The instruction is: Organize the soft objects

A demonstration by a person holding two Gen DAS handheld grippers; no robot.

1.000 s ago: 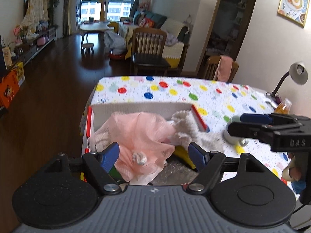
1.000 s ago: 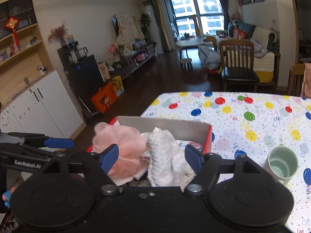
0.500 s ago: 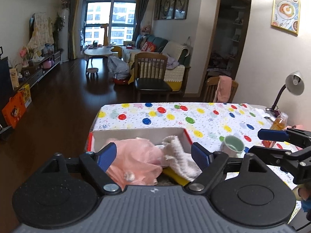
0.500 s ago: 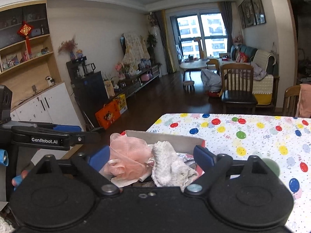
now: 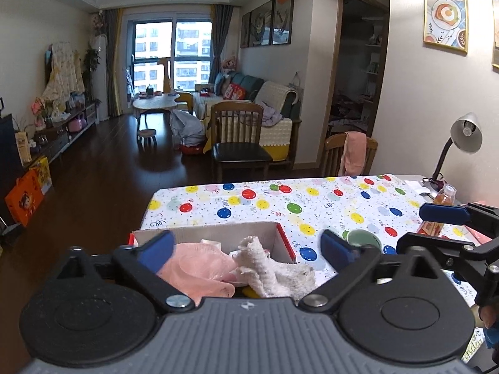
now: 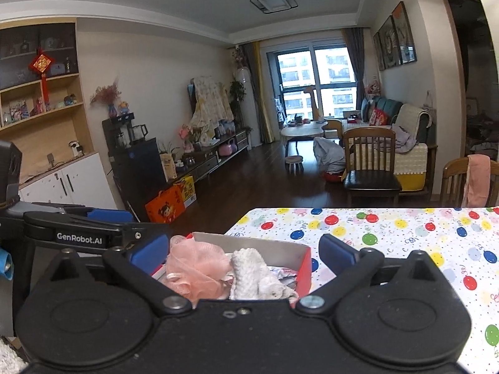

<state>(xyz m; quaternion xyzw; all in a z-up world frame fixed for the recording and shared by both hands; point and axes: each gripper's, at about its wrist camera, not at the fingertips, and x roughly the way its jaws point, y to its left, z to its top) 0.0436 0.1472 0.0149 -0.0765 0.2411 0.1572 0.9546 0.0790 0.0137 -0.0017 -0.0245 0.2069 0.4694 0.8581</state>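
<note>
A red-edged cardboard box [image 5: 285,240] stands at the near left corner of the table. In it lie a pink mesh bath puff [image 5: 196,268] and a white knitted cloth [image 5: 274,272]. The box [image 6: 304,265], the puff [image 6: 196,268] and the cloth [image 6: 252,272] show in the right wrist view too. My left gripper [image 5: 246,251] is open and empty, raised above and behind the box. My right gripper [image 6: 243,252] is open and empty, raised beside it. Each gripper shows at the other view's edge.
The table carries a balloon-print cloth [image 5: 312,205]. A green cup [image 5: 363,238] stands right of the box. A desk lamp [image 5: 461,143] and a small bottle [image 5: 444,194] are at the far right. Wooden chairs [image 5: 240,143] stand behind the table.
Both grippers have risen and pulled back from the box, so the puff and cloth look smaller and lower. Both stay open and empty. The soft things lie still in the box.
</note>
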